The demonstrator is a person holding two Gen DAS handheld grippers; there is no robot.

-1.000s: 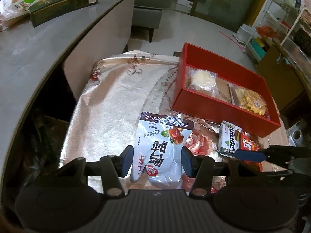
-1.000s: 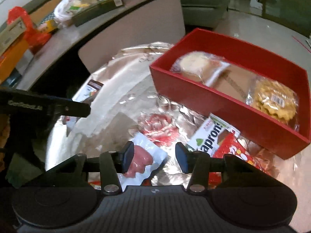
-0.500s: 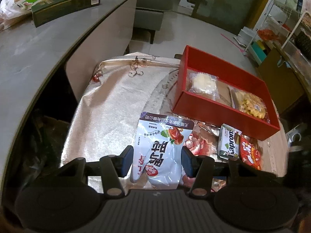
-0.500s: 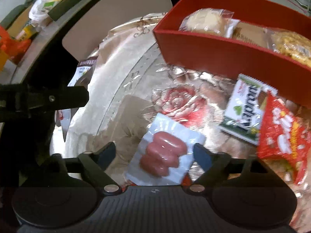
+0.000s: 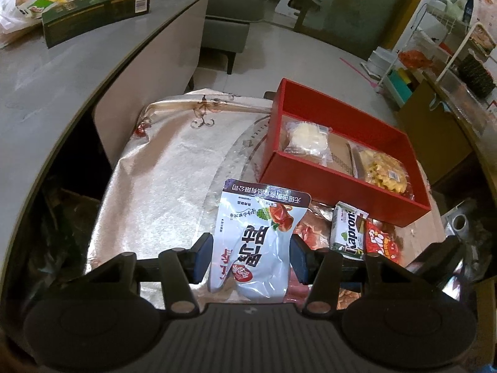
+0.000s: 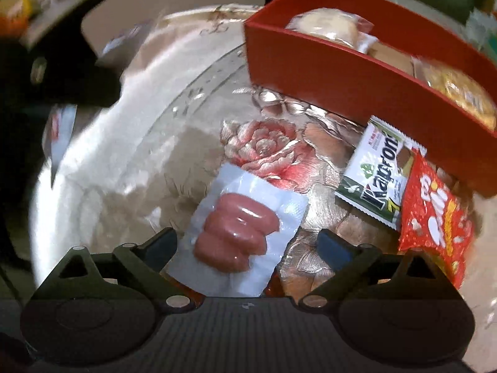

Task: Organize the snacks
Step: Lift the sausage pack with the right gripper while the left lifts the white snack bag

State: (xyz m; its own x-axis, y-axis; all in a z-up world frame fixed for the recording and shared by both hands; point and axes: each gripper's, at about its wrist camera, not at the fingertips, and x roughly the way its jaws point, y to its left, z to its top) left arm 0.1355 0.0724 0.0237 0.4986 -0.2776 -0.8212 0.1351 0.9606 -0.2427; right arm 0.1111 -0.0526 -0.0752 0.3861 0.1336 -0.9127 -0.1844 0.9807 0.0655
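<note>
My left gripper [image 5: 251,256] is shut on a white pouch with a purple top [image 5: 257,233] and holds it above the silvery tablecloth [image 5: 161,171]. My right gripper [image 6: 247,244] has its jaws opening wide over a clear pack of pink sausages [image 6: 239,227]. The pack lies flat on the cloth between the fingers, and the pads do not touch it. A red box [image 5: 341,183] at the back right holds a pale cake pack [image 5: 306,135] and yellow cookies [image 5: 385,171]. In front of the box lie a Kapron wafer [image 6: 376,174] and a red snack bag [image 6: 431,214].
A grey counter [image 5: 62,77] curves along the left and carries a green carton [image 5: 96,15] and a plastic bag of food [image 5: 28,0]. A grey sofa [image 5: 230,28] stands behind the table. White shelving [image 5: 450,46] and a cardboard box [image 5: 435,136] stand at the right.
The right gripper's jaws went from shut to wide, and it sank toward the sausage pack, which now looks larger between its fingers. The left gripper kept hold of the pouch.
</note>
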